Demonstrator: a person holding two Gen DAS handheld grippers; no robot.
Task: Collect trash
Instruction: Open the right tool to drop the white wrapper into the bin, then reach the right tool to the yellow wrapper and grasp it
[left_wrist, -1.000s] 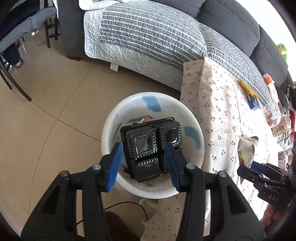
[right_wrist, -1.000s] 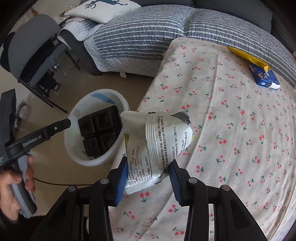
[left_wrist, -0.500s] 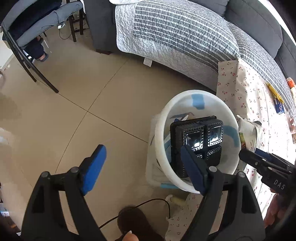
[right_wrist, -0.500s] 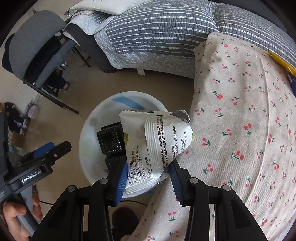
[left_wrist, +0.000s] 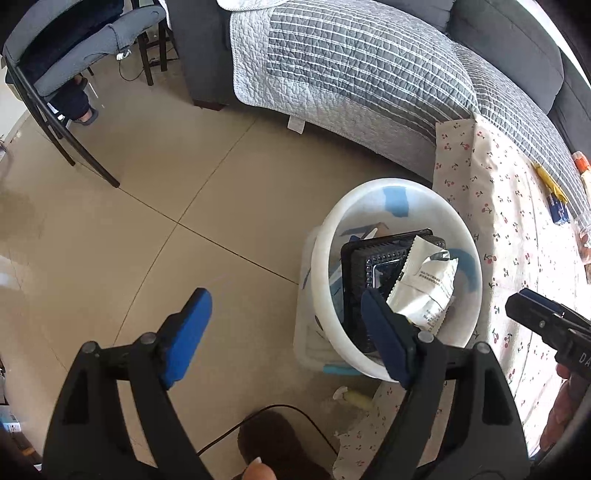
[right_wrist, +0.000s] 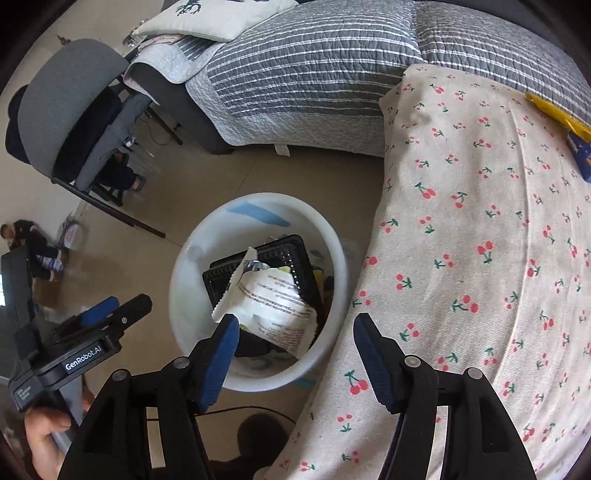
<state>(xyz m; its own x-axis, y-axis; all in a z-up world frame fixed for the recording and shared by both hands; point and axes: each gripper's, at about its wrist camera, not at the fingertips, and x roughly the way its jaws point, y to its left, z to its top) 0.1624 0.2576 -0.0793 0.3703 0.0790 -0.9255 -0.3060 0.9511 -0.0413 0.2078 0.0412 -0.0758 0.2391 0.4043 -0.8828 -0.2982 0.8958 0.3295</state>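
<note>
A round white bin (left_wrist: 373, 199) (right_wrist: 184, 266) stands on the tiled floor beside the table. Inside it lies a black plastic tray (left_wrist: 364, 264) (right_wrist: 284, 254), and a white snack wrapper (left_wrist: 424, 284) (right_wrist: 273, 299) rests on top of that tray. My right gripper (right_wrist: 293, 339) hovers above the bin's near rim; its jaws are opening and nothing is between them. My left gripper (left_wrist: 284, 325) is open and empty over the floor, left of the bin, with one blue pad overlapping the bin's rim in the picture.
The table under a cherry-print cloth (right_wrist: 480, 240) sits right of the bin, with a yellow wrapper (right_wrist: 554, 110) and a blue packet (left_wrist: 559, 212) at its far side. A grey quilted sofa (left_wrist: 351, 74) runs behind. A grey chair (right_wrist: 70, 110) stands at the left. A black cable (left_wrist: 258, 417) crosses the floor.
The right gripper carried the wrapper from over the table to above the bin and let it go; the wrapper now lies on the tray. The left gripper released the tray, opened wide and shifted left.
</note>
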